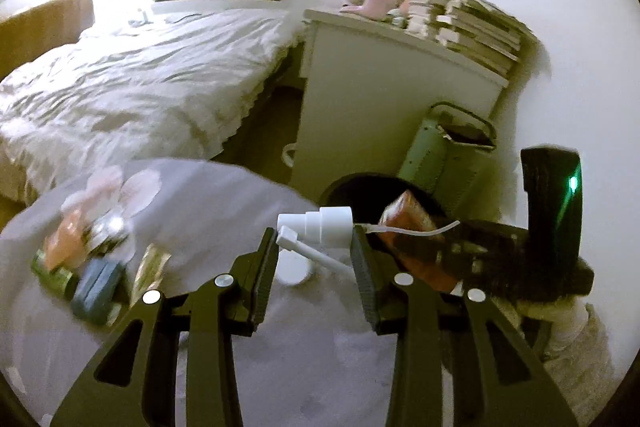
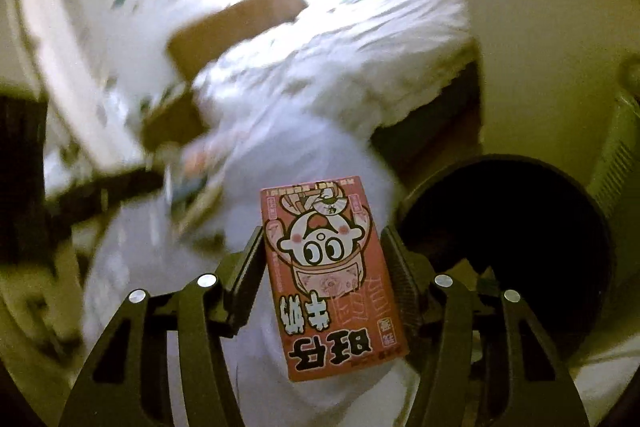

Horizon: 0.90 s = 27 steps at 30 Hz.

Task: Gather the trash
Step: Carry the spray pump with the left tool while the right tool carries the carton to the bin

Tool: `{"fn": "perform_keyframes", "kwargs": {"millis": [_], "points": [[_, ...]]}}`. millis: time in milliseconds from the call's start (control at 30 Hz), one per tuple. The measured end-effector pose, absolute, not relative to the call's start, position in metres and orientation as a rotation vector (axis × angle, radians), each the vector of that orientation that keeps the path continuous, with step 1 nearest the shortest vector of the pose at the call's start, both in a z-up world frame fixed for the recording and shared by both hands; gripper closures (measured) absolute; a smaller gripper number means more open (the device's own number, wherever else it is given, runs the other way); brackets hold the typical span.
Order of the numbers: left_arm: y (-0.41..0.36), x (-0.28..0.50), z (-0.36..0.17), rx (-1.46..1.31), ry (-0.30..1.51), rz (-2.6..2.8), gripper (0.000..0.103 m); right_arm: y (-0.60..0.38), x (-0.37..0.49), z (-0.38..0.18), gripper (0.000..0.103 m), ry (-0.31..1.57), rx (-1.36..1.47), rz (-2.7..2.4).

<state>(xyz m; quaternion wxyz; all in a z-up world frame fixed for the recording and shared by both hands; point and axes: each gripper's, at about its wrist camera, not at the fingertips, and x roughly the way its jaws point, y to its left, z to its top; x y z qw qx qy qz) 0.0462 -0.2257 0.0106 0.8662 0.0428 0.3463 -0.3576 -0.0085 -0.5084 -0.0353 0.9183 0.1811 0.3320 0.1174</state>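
My left gripper [image 1: 315,241] is shut on a white spray pump head [image 1: 320,223] whose thin dip tube trails to the right. It hovers over the lilac-clothed table [image 1: 224,195], close to the round black bin [image 1: 356,187]. My right gripper [image 2: 323,233] is shut on a red cartoon-printed drink carton [image 2: 332,279], whose sides rest against both pads, just left of the black bin [image 2: 504,227]. In the left wrist view the same carton [image 1: 404,217] hangs at the bin's rim.
Several wrappers and small packs [image 1: 92,259] lie on the table's left side, and a white round lid [image 1: 294,273] sits near the middle. Behind stand a bed [image 1: 132,83], a white cabinet [image 1: 384,99] stacked with books, and a green metal basket [image 1: 436,155].
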Motion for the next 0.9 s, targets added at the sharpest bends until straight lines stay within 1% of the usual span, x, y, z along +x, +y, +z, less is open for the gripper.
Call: {"fn": "perform_keyframes", "kwargs": {"millis": [100, 333, 533, 900], "points": [[-0.249, 0.047, 0.014, 0.109, 0.707, -0.783, 0.067, -0.543, -0.012, -0.027, 0.045, 0.606, 0.517, 0.168], [-0.310, 0.054, 0.004, 0.142, 0.689, -0.850, 0.066, -0.596, -0.016, -0.030, 0.045, 0.562, 0.638, -0.008], [-0.350, 0.060, -0.013, 0.170, 0.708, -0.882, 0.066, -0.628, -0.023, -0.045, 0.045, 0.559, 0.701, -0.086], [-0.387, 0.071, -0.040, 0.215, 0.775, -0.891, 0.066, -0.655, -0.019, -0.081, 0.046, 0.598, 0.757, -0.146]]}}
